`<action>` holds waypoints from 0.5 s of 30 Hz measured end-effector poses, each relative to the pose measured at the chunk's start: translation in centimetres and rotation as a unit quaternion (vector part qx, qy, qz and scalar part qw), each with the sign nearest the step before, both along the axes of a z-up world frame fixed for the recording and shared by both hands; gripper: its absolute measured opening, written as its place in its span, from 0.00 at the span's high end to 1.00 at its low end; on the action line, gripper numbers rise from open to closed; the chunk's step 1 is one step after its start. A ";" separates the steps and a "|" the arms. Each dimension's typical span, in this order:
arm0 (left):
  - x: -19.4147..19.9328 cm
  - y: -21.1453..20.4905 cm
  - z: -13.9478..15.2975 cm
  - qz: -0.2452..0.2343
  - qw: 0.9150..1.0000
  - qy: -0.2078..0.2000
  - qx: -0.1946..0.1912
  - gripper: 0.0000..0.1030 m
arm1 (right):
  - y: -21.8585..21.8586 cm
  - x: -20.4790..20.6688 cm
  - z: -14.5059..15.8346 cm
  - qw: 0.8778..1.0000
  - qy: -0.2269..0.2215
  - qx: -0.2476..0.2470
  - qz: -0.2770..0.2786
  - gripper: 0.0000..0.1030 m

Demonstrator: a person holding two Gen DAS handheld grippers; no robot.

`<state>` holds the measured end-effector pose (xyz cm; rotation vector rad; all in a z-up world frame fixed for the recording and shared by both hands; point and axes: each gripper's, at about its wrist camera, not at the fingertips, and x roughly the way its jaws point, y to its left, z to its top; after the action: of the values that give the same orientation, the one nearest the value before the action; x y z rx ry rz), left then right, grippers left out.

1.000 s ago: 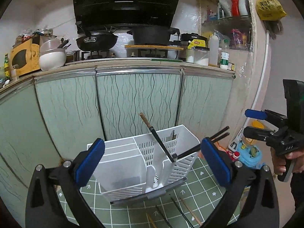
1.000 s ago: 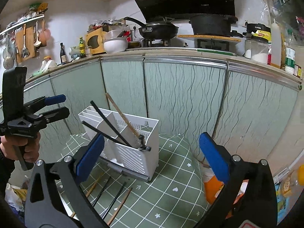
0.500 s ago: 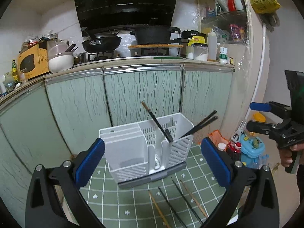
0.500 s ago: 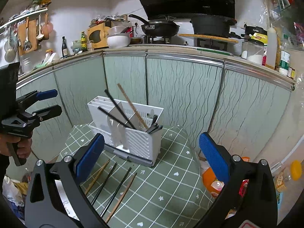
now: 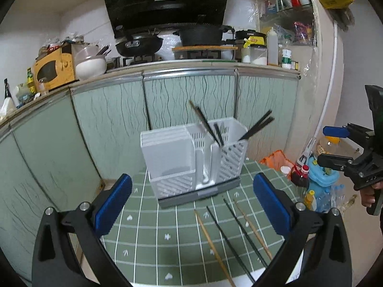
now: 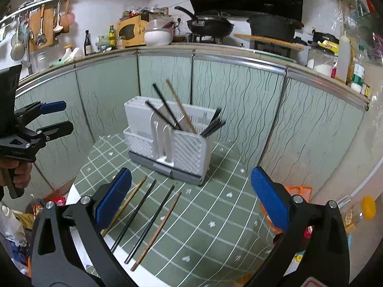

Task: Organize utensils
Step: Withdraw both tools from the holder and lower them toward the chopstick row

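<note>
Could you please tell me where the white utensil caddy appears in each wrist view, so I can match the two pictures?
Left wrist view: the white utensil caddy stands at centre, on the far part of the green mat.
Right wrist view: the caddy stands just left of centre, above the loose chopsticks.
Shared landmark: the black wok on the stove.

A black pan and a dark pot sit on the far counter. A yellow microwave stands left, beside a white bowl. Ladles hang far left.
</note>
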<state>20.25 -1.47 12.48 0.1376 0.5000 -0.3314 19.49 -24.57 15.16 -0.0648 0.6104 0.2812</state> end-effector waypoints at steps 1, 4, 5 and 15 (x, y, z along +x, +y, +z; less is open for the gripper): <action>-0.2 0.2 -0.6 0.002 1.000 0.004 0.001 0.04 | 0.2 -0.3 -0.4 1.000 0.001 -0.001 0.000 0.07; -0.6 0.6 -2.1 0.006 1.000 0.013 -0.001 0.04 | 0.6 -0.9 -1.4 1.000 0.004 -0.008 -0.001 0.07; -0.9 0.9 -2.8 0.010 1.000 0.016 -0.003 0.04 | 0.8 -1.2 -1.8 1.000 0.005 -0.011 -0.002 0.07; -2.2 1.1 -7.3 0.028 0.999 0.031 0.005 0.04 | 1.6 -2.7 -5.3 1.000 0.006 -0.023 -0.016 0.07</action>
<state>18.04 -0.36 5.23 0.1237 0.5657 -0.2793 16.82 -22.96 9.88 -0.0972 0.6298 0.2363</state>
